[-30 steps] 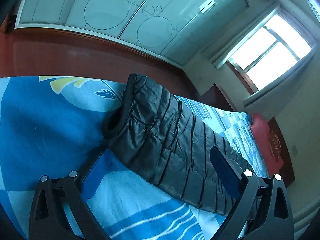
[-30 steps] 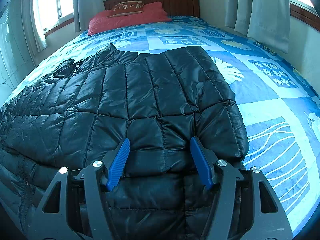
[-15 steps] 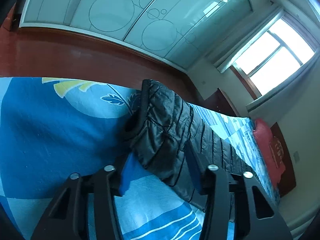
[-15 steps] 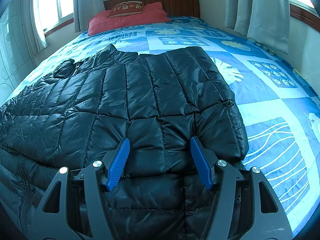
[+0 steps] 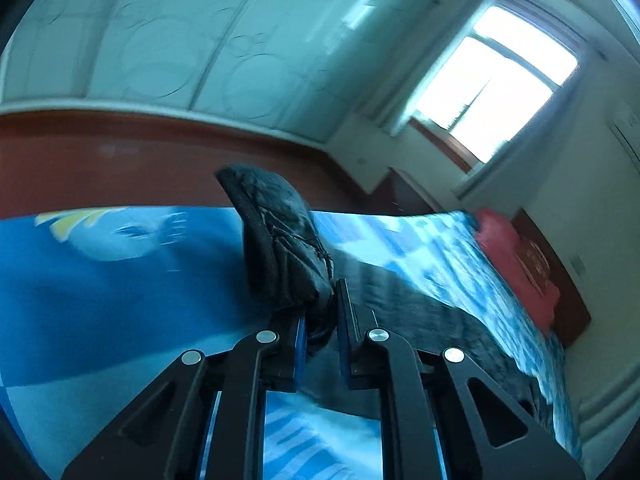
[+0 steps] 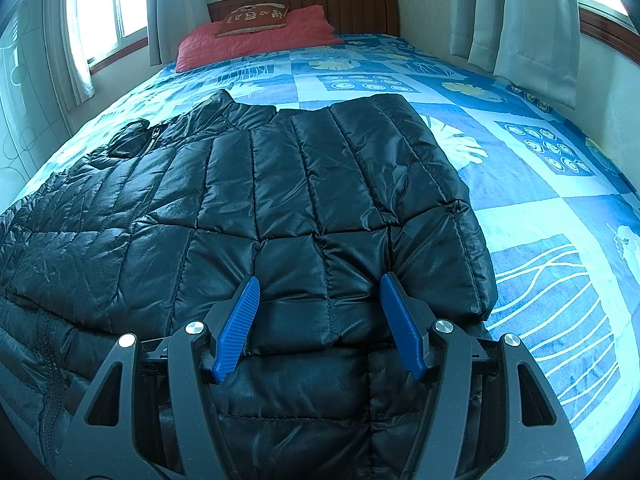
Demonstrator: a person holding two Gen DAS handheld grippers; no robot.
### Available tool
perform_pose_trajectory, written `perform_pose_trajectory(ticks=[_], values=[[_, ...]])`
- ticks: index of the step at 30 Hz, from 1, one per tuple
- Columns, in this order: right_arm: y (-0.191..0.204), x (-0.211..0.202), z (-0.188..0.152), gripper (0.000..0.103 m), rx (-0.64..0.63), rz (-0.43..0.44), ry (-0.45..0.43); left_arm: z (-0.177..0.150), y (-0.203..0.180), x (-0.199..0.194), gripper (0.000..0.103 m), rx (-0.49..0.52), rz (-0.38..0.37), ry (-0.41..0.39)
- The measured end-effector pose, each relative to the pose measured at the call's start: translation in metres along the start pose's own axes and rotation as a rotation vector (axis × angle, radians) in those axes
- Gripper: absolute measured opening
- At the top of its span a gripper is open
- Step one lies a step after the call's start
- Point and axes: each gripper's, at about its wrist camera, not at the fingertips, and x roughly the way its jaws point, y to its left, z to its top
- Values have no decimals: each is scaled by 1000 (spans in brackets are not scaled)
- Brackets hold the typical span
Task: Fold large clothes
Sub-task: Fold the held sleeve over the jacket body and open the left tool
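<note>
A black quilted puffer jacket [image 6: 288,200] lies spread on the blue patterned bed [image 6: 540,216], with one sleeve folded across its body. My right gripper [image 6: 320,292] is open, low over the jacket's near part, with blue pads either side of a quilted panel. In the left wrist view, my left gripper [image 5: 322,304] is shut on the jacket's other sleeve [image 5: 280,248] near its cuff. The cuff end stands up above the bed. The rest of the jacket [image 5: 440,320] trails to the right.
A red pillow [image 6: 256,38] and wooden headboard [image 6: 340,8] are at the far end of the bed. Curtains [image 6: 520,20] hang on the right wall. In the left wrist view a frosted wardrobe [image 5: 180,40] and red-brown floor [image 5: 120,160] lie beyond the bed edge.
My left gripper closed on the sleeve near its cuff and lifted it off the bed. My right gripper stayed open and still over the jacket.
</note>
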Motion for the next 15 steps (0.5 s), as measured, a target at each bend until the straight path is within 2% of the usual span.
perform_pose_trajectory(ticks=[7,15], values=[[-1,1,3,63,3,5,-3,-27,-85,4,13,174,-108,50],[-2,1,2,63,15,17,-9,-91,-187,17,13,364,-218,165]])
